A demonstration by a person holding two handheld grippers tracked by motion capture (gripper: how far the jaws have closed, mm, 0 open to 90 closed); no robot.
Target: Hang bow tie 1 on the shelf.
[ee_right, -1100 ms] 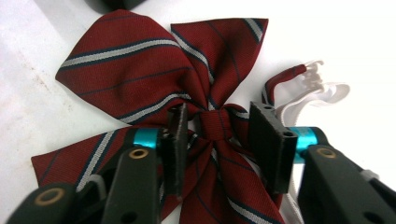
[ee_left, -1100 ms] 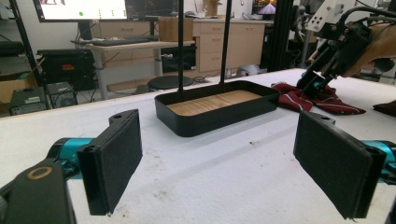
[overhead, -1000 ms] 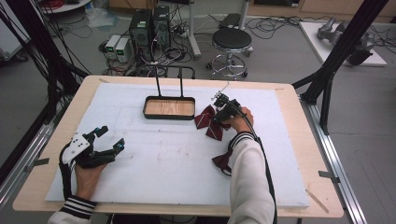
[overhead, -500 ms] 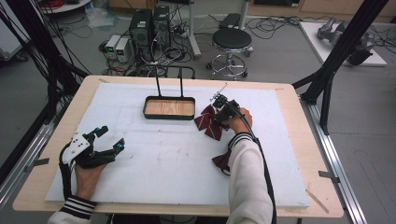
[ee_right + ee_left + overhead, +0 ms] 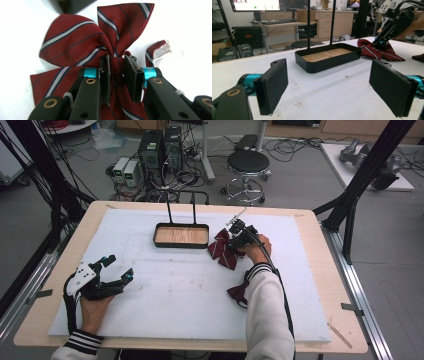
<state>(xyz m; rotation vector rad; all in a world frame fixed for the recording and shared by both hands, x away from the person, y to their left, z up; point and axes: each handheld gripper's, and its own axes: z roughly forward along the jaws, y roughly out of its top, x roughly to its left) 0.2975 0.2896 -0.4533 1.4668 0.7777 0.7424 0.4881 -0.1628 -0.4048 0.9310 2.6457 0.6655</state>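
Since the dark red bow tie of woven cloth with thin white and navy stripes (image 5: 82, 42) is all soft fabric, I judge it will weigh next to nothing, flop from any point I lift it by, and slide a little on the pads because the weave looks smooth. Its one firm spot is the knot band at the centre, and that is where my right tool (image 5: 119, 67) sits: its jaws have just been closing and now pinch that band between the pads, low in the middle of the right gripper view. In the high view the bow lies on the white bench (image 5: 180, 300) just right of centre, close beside the shallow black tray with a wooden floor and two upright rods (image 5: 181, 242). I think the tray is not touching it, though the angle is poor. A second dark red piece of cloth (image 5: 237, 293) lies lower in that frame, beside my right sleeve. My left tool (image 5: 327, 87) rests at the lower left of the high view, jaws spread wide with nothing between them.
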